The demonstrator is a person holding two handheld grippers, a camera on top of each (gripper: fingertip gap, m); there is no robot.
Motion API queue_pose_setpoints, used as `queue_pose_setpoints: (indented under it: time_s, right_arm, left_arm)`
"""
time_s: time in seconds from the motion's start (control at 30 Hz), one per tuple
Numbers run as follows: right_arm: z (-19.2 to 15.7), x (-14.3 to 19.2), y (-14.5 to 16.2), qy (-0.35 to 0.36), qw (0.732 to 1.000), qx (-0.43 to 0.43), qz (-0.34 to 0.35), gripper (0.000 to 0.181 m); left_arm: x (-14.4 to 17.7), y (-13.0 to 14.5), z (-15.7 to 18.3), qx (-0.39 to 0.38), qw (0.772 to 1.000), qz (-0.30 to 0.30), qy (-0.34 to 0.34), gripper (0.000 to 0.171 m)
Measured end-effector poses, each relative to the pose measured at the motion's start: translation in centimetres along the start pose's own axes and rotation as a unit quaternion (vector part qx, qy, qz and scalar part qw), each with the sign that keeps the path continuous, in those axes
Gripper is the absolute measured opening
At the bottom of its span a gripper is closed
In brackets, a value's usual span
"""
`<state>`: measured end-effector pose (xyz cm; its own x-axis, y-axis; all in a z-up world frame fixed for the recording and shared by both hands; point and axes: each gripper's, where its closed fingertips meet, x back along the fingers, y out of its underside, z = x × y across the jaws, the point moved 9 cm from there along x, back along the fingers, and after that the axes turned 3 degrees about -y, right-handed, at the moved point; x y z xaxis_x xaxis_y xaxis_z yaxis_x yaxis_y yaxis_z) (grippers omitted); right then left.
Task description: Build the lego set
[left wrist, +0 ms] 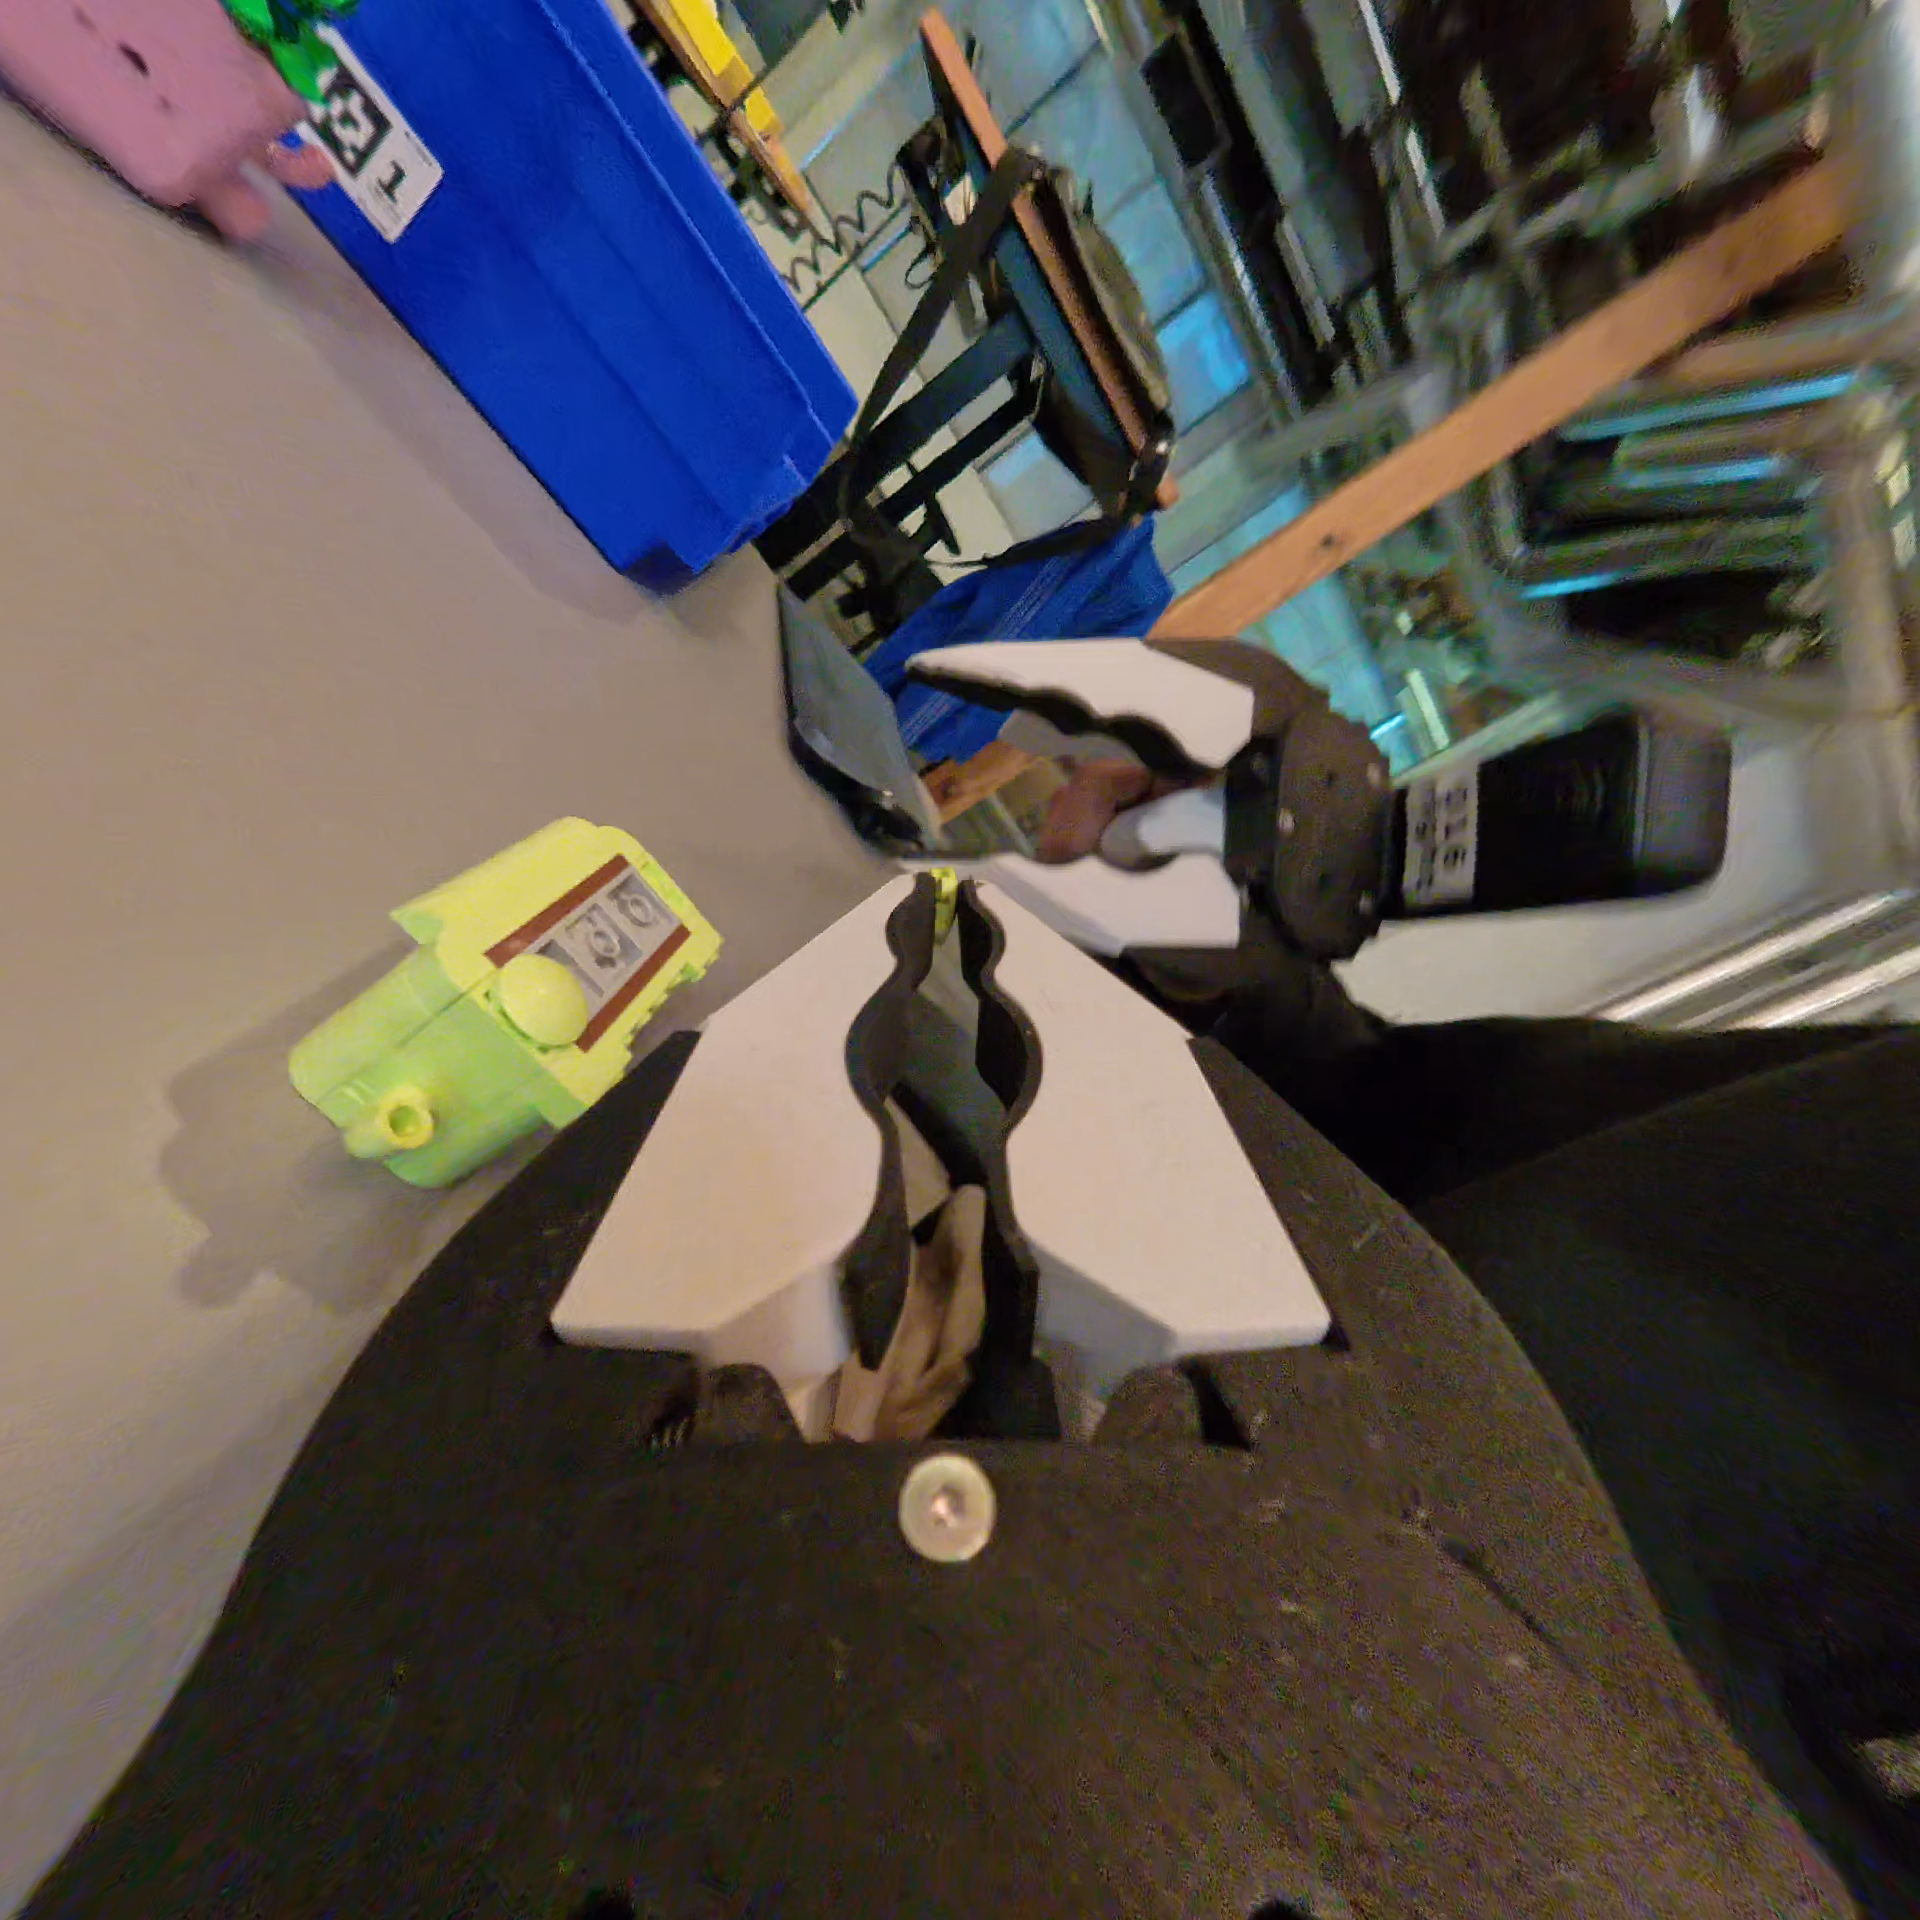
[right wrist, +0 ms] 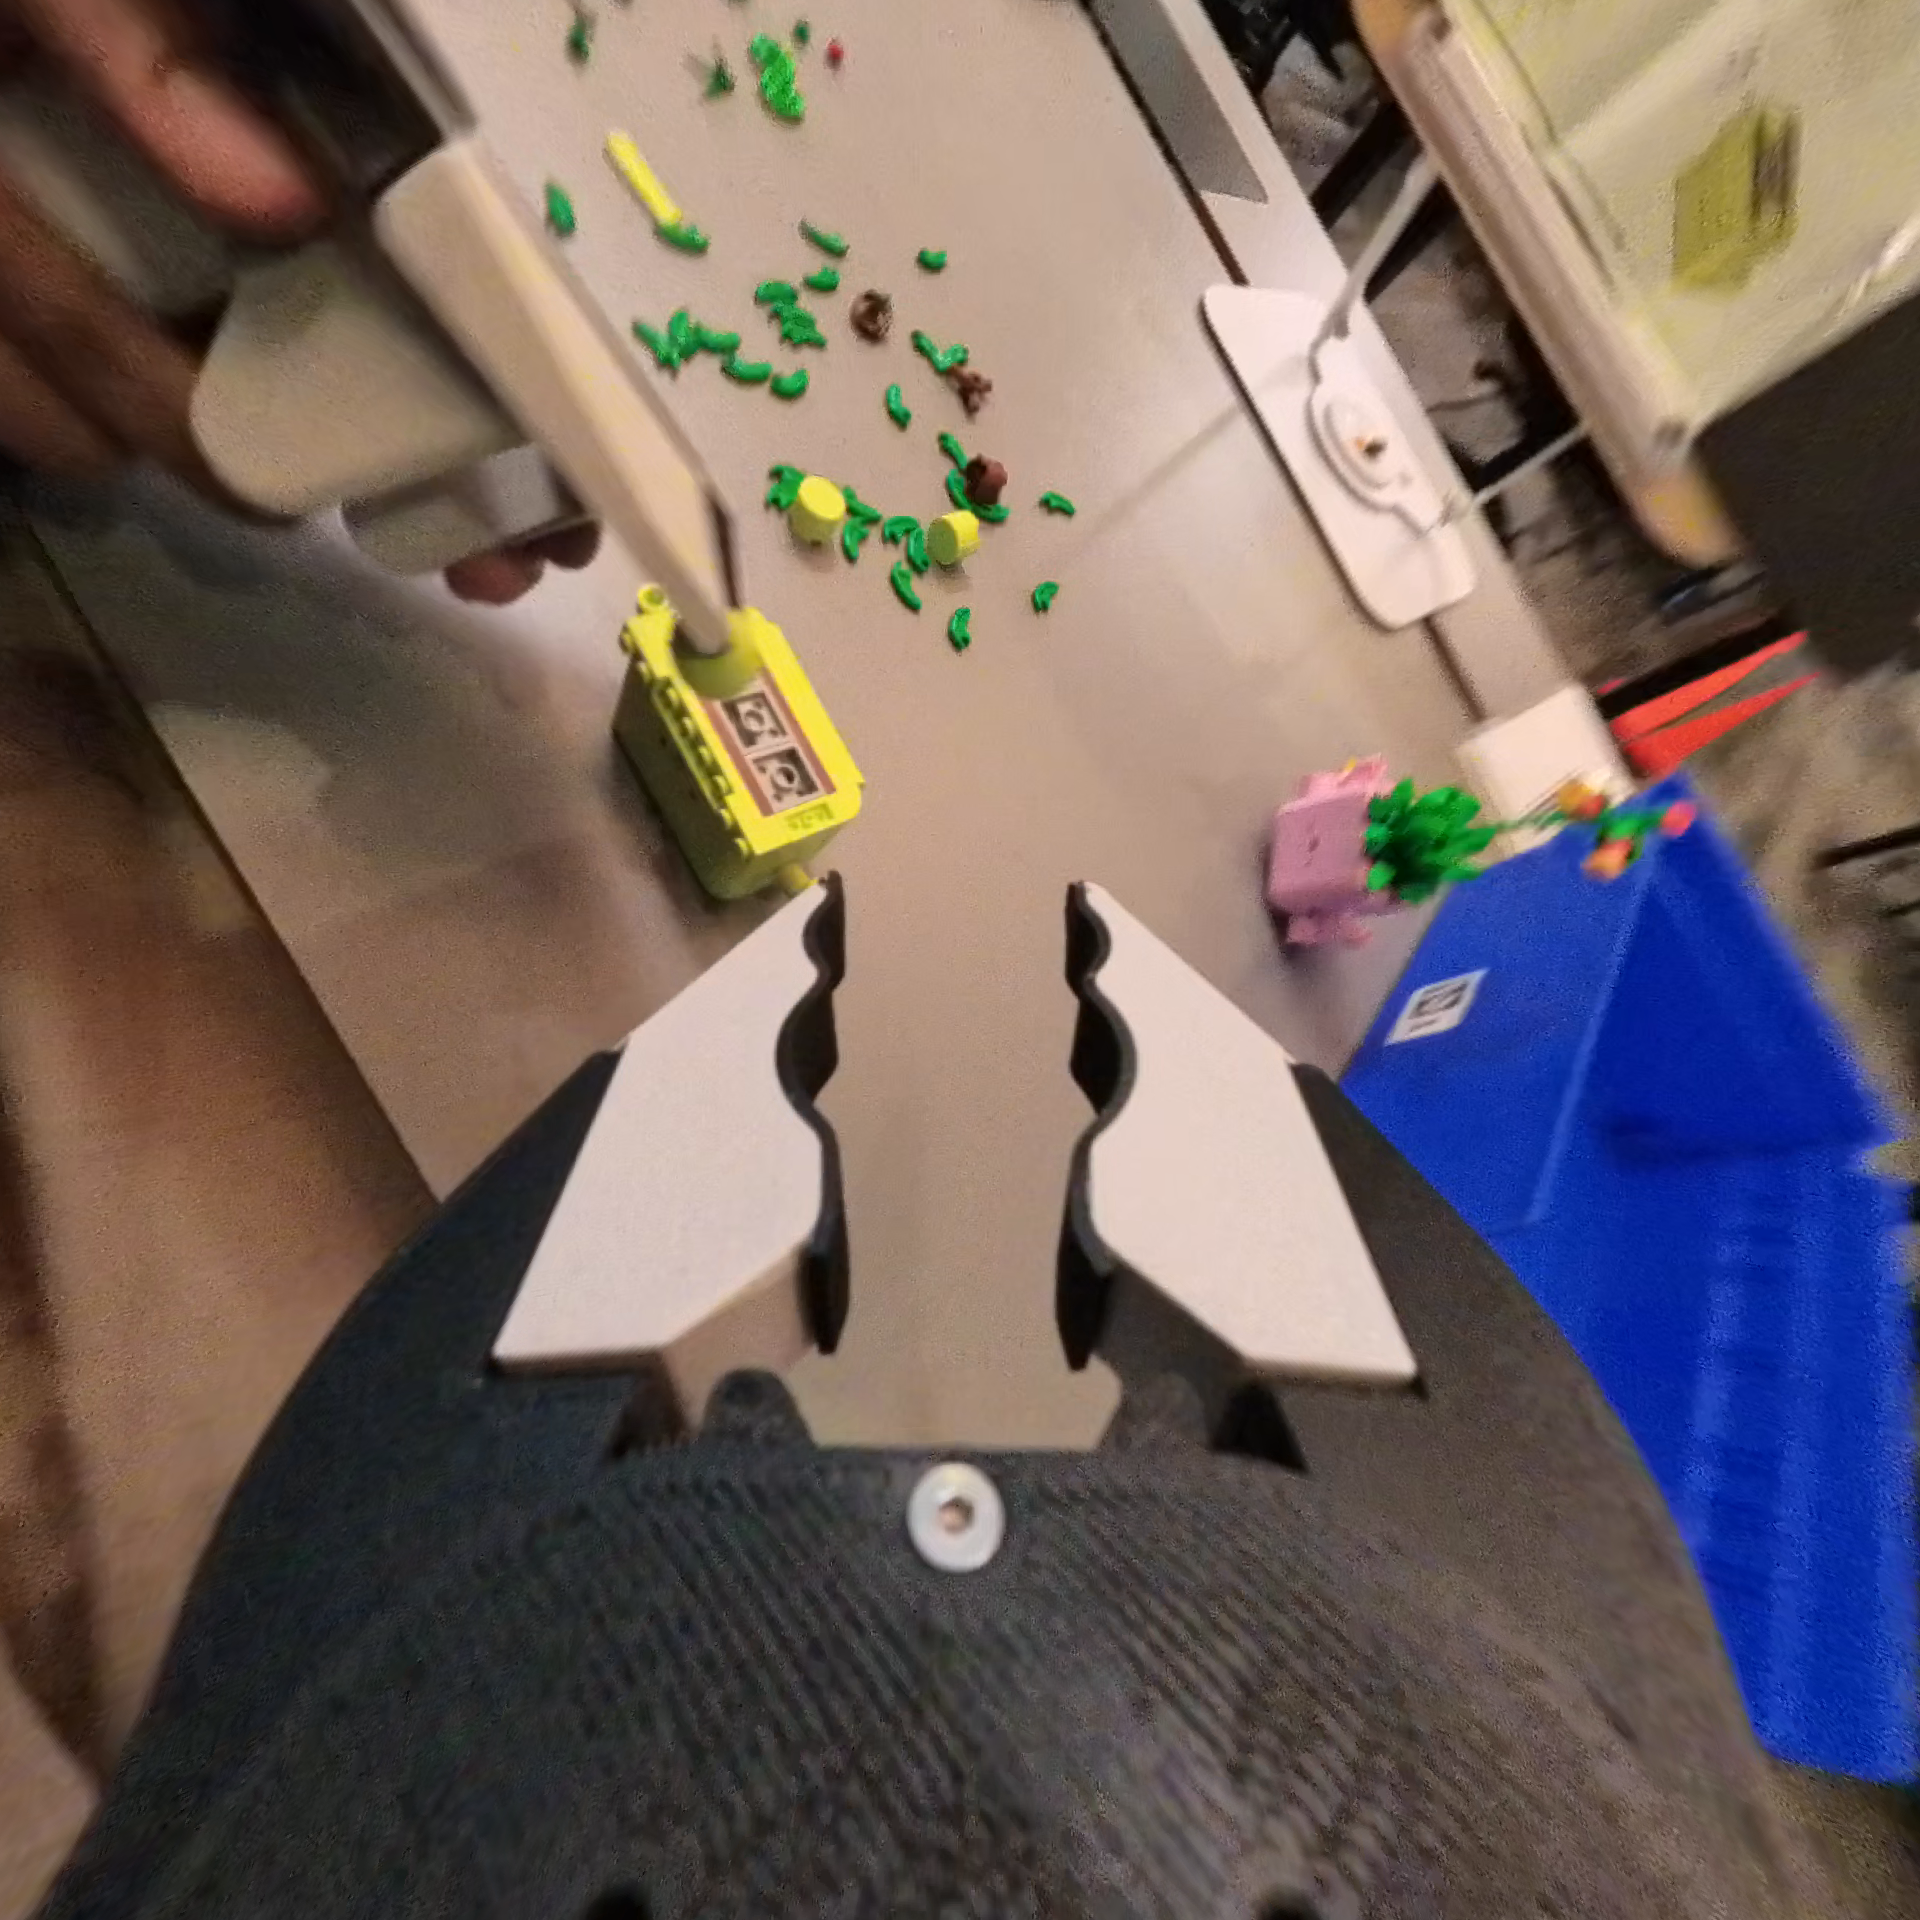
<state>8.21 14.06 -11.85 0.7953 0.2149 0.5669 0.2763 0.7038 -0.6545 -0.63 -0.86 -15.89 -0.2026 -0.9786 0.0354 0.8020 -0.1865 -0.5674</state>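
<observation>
My left gripper (left wrist: 940,890) is shut on a small lime piece (left wrist: 943,896) pinched at its fingertips, held above the table. A lime-green Lego box build (left wrist: 499,1003), with a dome and grey tiles on top, sits on the table to its left. In the right wrist view the left gripper's fingers (right wrist: 582,416) reach down over that box (right wrist: 743,758). My right gripper (right wrist: 954,904) is open and empty, hovering just right of the box; it also shows in the left wrist view (left wrist: 914,764). Loose green leaf pieces (right wrist: 790,343) and two lime cylinders (right wrist: 816,509) lie farther back.
A blue bin (right wrist: 1662,1143) stands at the right, also seen in the left wrist view (left wrist: 582,281). A pink Lego build with green leaves (right wrist: 1340,852) sits beside it. A white pad with a cable (right wrist: 1340,457) lies near the table's right edge. Small brown pieces (right wrist: 982,476) lie among the leaves. About 6 cm separates my left fingertips from my right.
</observation>
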Motion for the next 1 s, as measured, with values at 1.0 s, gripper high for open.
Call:
queue_pose_setpoints:
  time_s: [1.0]
  right_arm:
    - [-1.7, -2.8, 6.8, -0.129, 0.973, -0.159, -0.104, 0.014]
  left_arm:
    - [-0.8, 0.7, 2.4, -0.261, 0.958, -0.029, -0.118, 0.037]
